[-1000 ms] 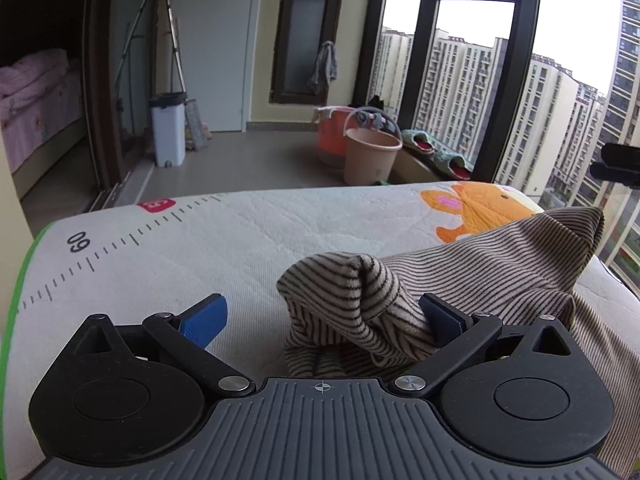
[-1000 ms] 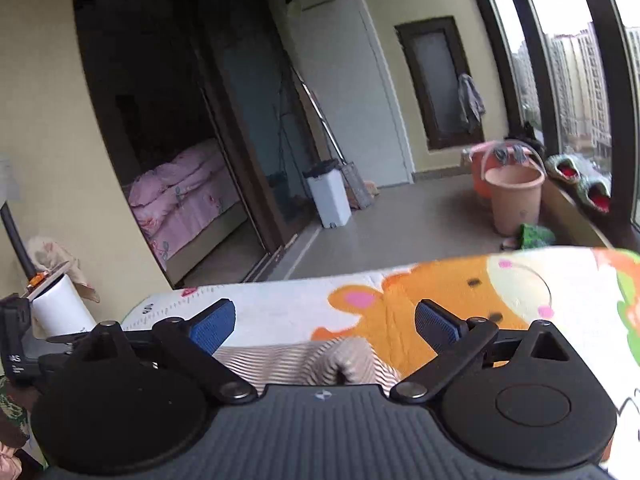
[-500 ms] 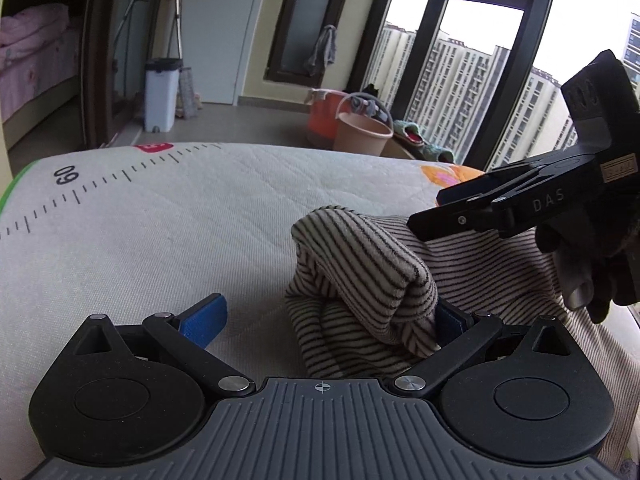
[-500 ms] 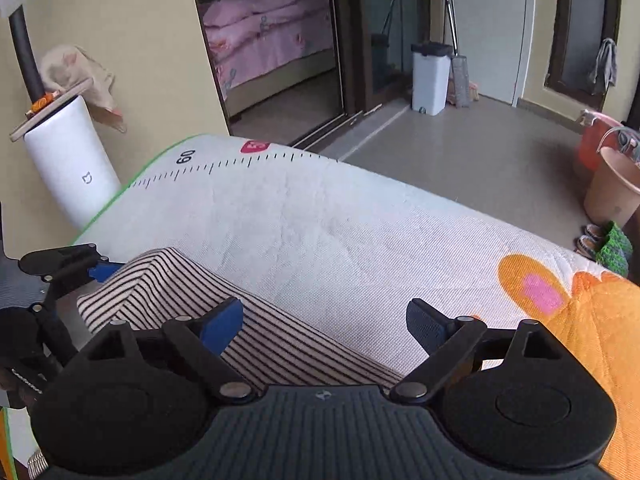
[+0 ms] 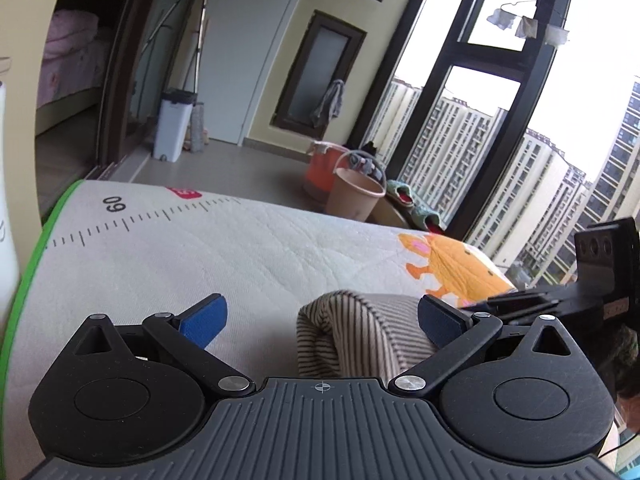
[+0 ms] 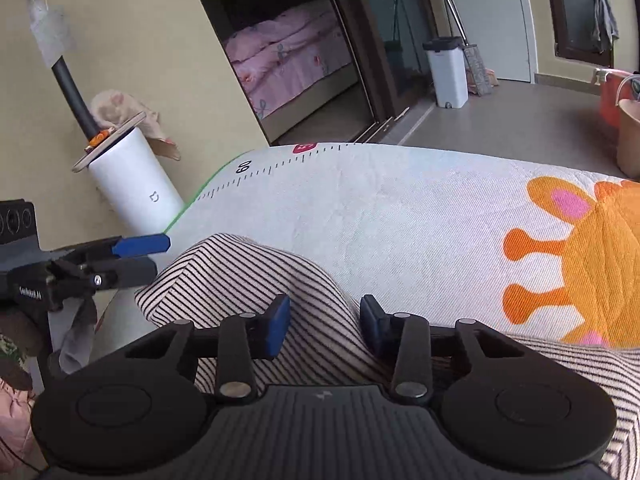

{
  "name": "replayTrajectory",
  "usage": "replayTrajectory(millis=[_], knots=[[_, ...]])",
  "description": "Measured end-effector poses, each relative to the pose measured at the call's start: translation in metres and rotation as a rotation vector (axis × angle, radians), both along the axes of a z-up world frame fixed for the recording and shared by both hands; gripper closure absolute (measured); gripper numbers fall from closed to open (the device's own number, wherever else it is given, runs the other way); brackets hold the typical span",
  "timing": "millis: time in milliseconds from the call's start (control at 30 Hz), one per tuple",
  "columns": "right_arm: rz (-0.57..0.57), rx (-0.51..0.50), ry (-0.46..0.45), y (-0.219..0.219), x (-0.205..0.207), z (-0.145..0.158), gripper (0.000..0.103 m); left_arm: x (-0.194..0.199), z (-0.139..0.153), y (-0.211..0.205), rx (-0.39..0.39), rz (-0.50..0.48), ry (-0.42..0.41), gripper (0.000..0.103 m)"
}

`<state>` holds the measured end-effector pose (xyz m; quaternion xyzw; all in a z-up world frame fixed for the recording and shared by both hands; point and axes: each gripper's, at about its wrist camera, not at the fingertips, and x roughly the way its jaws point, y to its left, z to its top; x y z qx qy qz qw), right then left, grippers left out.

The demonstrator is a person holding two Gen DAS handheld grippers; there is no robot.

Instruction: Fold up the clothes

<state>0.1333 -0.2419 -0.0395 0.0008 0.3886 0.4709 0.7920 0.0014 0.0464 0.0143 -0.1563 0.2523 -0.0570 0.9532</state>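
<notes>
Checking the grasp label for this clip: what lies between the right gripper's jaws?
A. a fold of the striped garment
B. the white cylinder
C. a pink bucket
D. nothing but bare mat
A: in the right wrist view, the right gripper has a raised fold of the striped garment between its jaws.

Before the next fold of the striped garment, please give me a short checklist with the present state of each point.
1. Right gripper has striped garment between its fingers, jaws just closing on a raised ridge: ok.
2. Firm pinch by the right gripper: cannot tell.
3. Left gripper open: ok.
4. Garment's rolled end touches only the left gripper's right finger, not gripped: not ok.
5. Bare mat ahead: ok.
</notes>
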Motion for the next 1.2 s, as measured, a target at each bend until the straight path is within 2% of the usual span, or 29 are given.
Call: replayTrajectory(millis=[100, 200, 267, 367, 467, 567, 667, 700, 733, 800, 867, 967, 1033, 1133, 1200], knots=[[0.006, 0.003, -0.045, -0.012, -0.03, 0.0, 0.065, -0.001, 0.011, -0.017, -0.005, -0.043, -0.03, 0.0], [-0.002, 0.019, -0.064, -0.026, -0.054, 0.0, 0.065, 0.005, 0.007, -0.037, -0.021, -0.081, -0.004, 0.0], [-0.01, 0.038, -0.057, -0.035, -0.066, -0.001, 0.065, 0.008, -0.004, -0.051, -0.046, -0.117, 0.03, 0.0], [-0.027, 0.071, -0.04, -0.047, -0.081, -0.005, 0.065, 0.009, -0.024, -0.07, -0.018, -0.101, 0.091, 0.0], [-0.052, 0.094, -0.03, -0.06, -0.094, -0.003, 0.065, 0.008, -0.045, -0.074, -0.072, -0.1, 0.164, 0.0], [-0.082, 0.106, -0.053, -0.083, -0.105, 0.01, 0.064, 0.003, -0.052, -0.079, -0.023, -0.102, 0.172, 0.0], [-0.174, 0.138, -0.119, -0.116, -0.104, 0.035, 0.045, 0.002, -0.052, -0.084, 0.017, -0.107, 0.162, 0.0], [-0.223, 0.145, -0.137, -0.127, -0.099, 0.043, 0.033, 0.002, -0.052, -0.087, 0.033, -0.109, 0.159, 0.0], [-0.274, 0.152, -0.146, -0.137, -0.093, 0.05, 0.026, 0.003, -0.053, -0.089, 0.049, -0.107, 0.159, 0.0], [-0.358, 0.162, -0.139, -0.15, -0.075, 0.055, 0.021, 0.005, -0.057, -0.092, 0.071, -0.101, 0.166, 0.0], [-0.425, 0.142, -0.106, -0.155, -0.053, 0.048, 0.017, 0.006, -0.061, -0.092, 0.066, -0.096, 0.173, 0.0], [-0.451, 0.088, -0.026, -0.147, -0.029, 0.018, 0.017, 0.001, -0.056, -0.088, 0.058, -0.091, 0.174, 0.0], [-0.416, 0.033, -0.015, -0.133, -0.023, -0.005, 0.046, -0.008, -0.046, -0.082, 0.062, -0.064, 0.156, 0.0], [-0.418, 0.008, -0.039, -0.123, -0.022, -0.024, 0.045, -0.029, -0.016, -0.072, 0.082, -0.002, 0.062, 0.0], [-0.417, 0.025, -0.017, -0.125, -0.017, -0.027, 0.043, -0.042, 0.006, -0.07, 0.036, -0.011, -0.03, 0.0]])
